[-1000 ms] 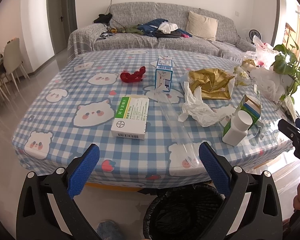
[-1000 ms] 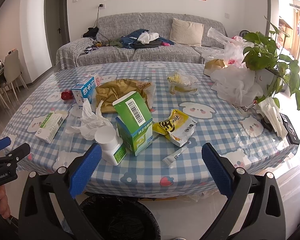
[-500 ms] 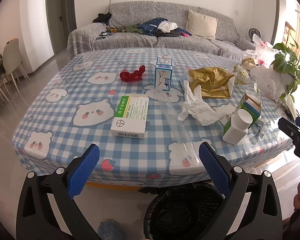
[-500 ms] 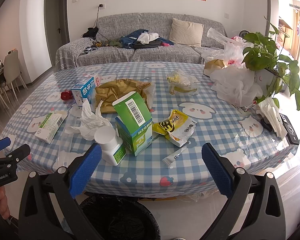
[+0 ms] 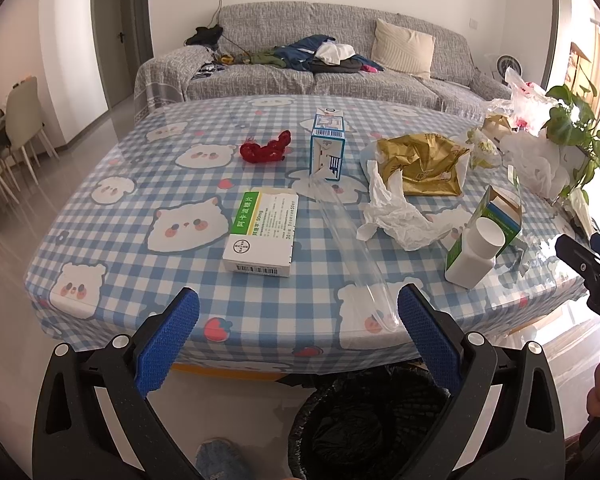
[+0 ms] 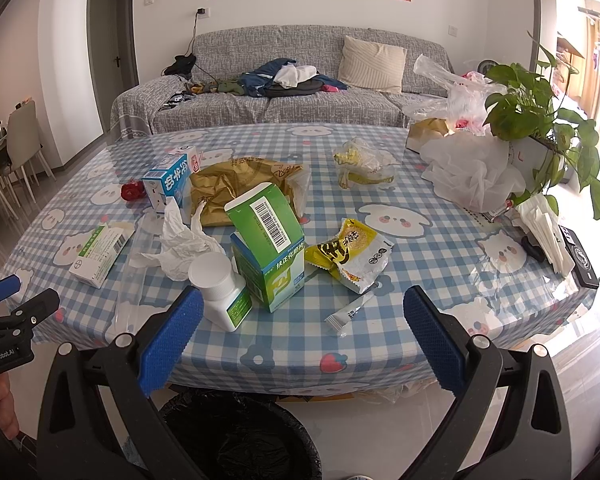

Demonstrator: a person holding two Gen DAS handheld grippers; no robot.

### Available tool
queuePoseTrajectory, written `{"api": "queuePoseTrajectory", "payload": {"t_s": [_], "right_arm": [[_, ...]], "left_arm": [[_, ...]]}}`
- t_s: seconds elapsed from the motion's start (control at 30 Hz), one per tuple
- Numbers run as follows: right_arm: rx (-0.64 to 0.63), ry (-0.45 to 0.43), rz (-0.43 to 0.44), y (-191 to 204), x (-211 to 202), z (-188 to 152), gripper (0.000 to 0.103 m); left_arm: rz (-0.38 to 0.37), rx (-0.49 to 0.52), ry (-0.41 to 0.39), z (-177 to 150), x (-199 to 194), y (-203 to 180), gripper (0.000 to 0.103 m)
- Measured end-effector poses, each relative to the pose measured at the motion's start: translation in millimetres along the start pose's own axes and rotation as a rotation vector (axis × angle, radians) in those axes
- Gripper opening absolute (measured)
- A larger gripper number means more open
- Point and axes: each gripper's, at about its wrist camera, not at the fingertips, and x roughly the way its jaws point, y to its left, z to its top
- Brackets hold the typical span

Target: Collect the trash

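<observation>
Trash lies on a checked table (image 5: 140, 264): a white-green medicine box (image 5: 262, 236), a clear plastic tube (image 5: 352, 252), crumpled tissue (image 5: 396, 212), a white bottle (image 6: 220, 288), an open green carton (image 6: 268, 248), a yellow snack wrapper (image 6: 352, 252), a small sachet (image 6: 350, 312), a blue-white carton (image 5: 327, 148), a gold bag (image 5: 424, 160) and a red scrap (image 5: 266, 148). A black-lined bin (image 6: 236, 436) stands below the near table edge. My left gripper (image 5: 298, 336) and right gripper (image 6: 304, 336) are both open and empty, short of the table edge above the bin.
A potted plant (image 6: 540, 120), white plastic bags (image 6: 472, 172), a bagged banana peel (image 6: 364, 168) and black items (image 6: 580, 256) sit at the table's right. A grey sofa (image 6: 300, 92) stands behind. Chairs (image 5: 16, 132) stand at the left.
</observation>
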Motion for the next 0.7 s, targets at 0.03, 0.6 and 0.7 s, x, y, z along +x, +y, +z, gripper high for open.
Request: {"api": "queuePoseTrajectory", "payload": {"t_s": [0.03, 0.6, 0.7], "right_arm": [[0.0, 0.0, 0.0, 0.1, 0.0, -0.1, 0.096], [0.0, 0.0, -0.001, 0.5, 0.5, -0.1, 0.096], [0.002, 0.0, 0.0, 0.6, 0.6, -0.5, 0.096]], "left_arm": [[0.0, 0.0, 0.001, -0.1, -0.3, 0.5, 0.097], [0.0, -0.001, 0.002, -0.6, 0.6, 0.8, 0.097], [-0.001, 0.0, 0.002, -0.2, 0.9, 0.4, 0.097]]}}
